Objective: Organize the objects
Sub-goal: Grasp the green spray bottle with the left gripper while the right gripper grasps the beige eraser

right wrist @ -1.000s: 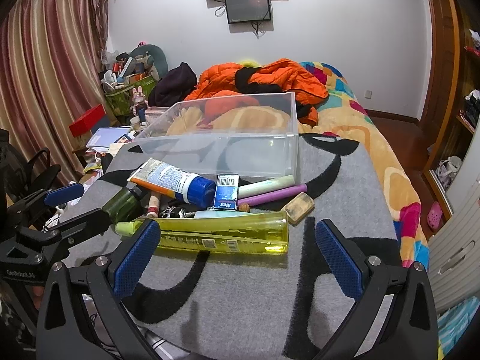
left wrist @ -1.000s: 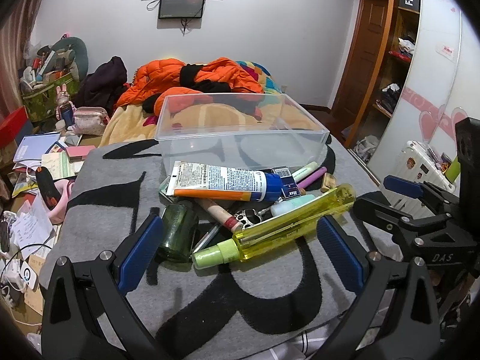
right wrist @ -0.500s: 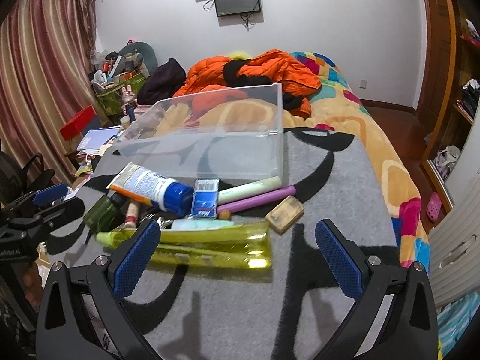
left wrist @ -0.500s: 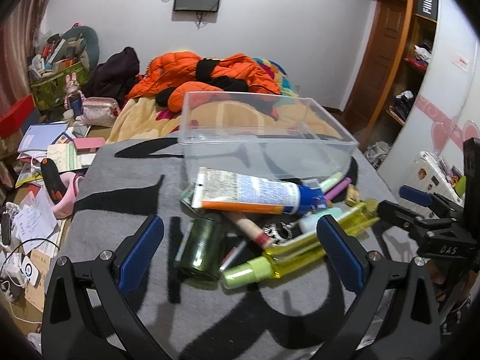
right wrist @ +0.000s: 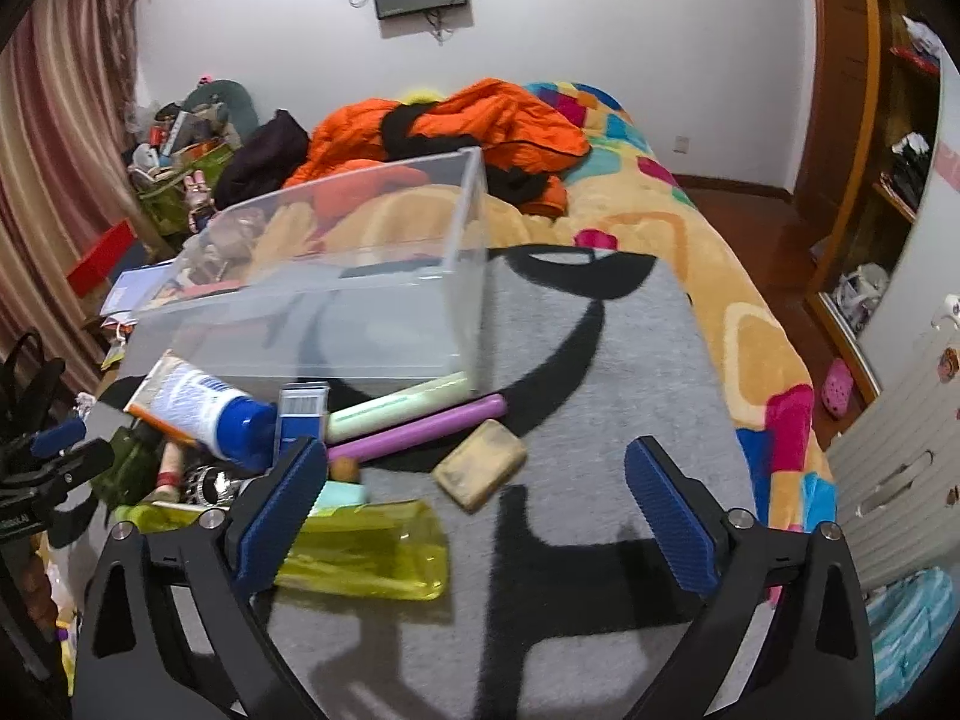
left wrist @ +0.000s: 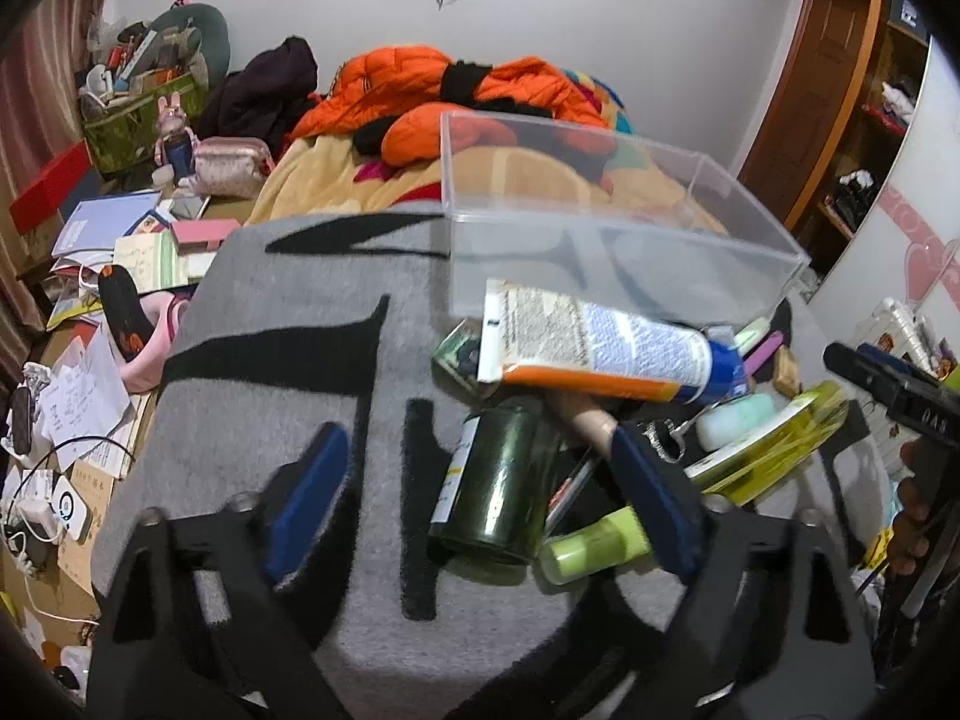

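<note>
Blue-padded, both claws have just been narrowing yet stay spread, pinching nothing: left claw (left wrist: 480,489) straddling the dark green jar (left wrist: 501,483), right claw (right wrist: 480,501) near the tan block (right wrist: 480,471).

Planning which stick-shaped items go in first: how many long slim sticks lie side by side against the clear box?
2: a pale green stick against the clear box, and a purple stick alongside it. The pile may hide others.

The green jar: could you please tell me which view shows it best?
The left wrist view: the green jar lies on its side, almost whole, label showing, with only its right edge behind a claw finger. In the right wrist view only a dark green sliver shows at the left edge, behind the tube.
</note>
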The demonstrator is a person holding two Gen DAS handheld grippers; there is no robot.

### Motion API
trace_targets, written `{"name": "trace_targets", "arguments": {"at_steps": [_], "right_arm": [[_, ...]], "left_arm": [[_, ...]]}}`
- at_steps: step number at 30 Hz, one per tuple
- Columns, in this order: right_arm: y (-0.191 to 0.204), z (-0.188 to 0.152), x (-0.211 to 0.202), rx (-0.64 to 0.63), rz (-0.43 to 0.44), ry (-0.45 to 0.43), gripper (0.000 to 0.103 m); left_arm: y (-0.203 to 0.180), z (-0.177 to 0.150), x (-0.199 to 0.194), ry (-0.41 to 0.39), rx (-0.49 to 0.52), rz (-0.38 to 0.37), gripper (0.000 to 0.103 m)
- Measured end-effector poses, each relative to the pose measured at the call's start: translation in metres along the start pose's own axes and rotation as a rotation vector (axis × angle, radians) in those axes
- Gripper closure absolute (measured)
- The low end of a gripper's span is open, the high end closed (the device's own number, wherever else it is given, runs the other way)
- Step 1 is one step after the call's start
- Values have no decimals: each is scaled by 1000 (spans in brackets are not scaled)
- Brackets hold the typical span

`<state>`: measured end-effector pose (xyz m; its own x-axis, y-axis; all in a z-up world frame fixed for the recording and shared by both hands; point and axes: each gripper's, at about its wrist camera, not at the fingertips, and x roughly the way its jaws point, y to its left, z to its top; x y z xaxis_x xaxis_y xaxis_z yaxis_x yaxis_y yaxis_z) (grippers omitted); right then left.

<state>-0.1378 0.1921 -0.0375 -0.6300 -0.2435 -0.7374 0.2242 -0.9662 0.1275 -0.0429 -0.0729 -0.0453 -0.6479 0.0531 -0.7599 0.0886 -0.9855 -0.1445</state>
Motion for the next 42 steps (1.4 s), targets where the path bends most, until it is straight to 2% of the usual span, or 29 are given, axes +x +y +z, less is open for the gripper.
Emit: {"name": "trace_targets", "arguments": {"at_steps": [5,10,16,22,27,29,31,37,42], "right_arm": [[-17,3,20,60,38,61,26],[-26,1,40,87,73,114,39],[-16,-2,47,21,26,116,42],[-11,-4,49,-32,-6,116,43],[-10,-4,45,-55,-25,112,53],[-11,-4,44,-54,-19,113,64],[-12,-4,43,-55,-10,113,70],[-14,-7,38,-58,-4,110,77],[-18,-11,31,-43,-15,103,77]], "left_arm": [[6,-4,7,20,-27,-13,18],[12,-5,12,33,-41,-12,22],[14,-7,21,48,-40,-26,30],[12,-7,29,63,-46,-57,49],[11,-11,25,41,-46,-47,50],[12,-13,22,38,-47,-48,52],[14,-15,19,38,-50,-49,54],[22,-25,8,41,-62,-37,55],[24,-27,-3,11,-59,-12,59]]}}
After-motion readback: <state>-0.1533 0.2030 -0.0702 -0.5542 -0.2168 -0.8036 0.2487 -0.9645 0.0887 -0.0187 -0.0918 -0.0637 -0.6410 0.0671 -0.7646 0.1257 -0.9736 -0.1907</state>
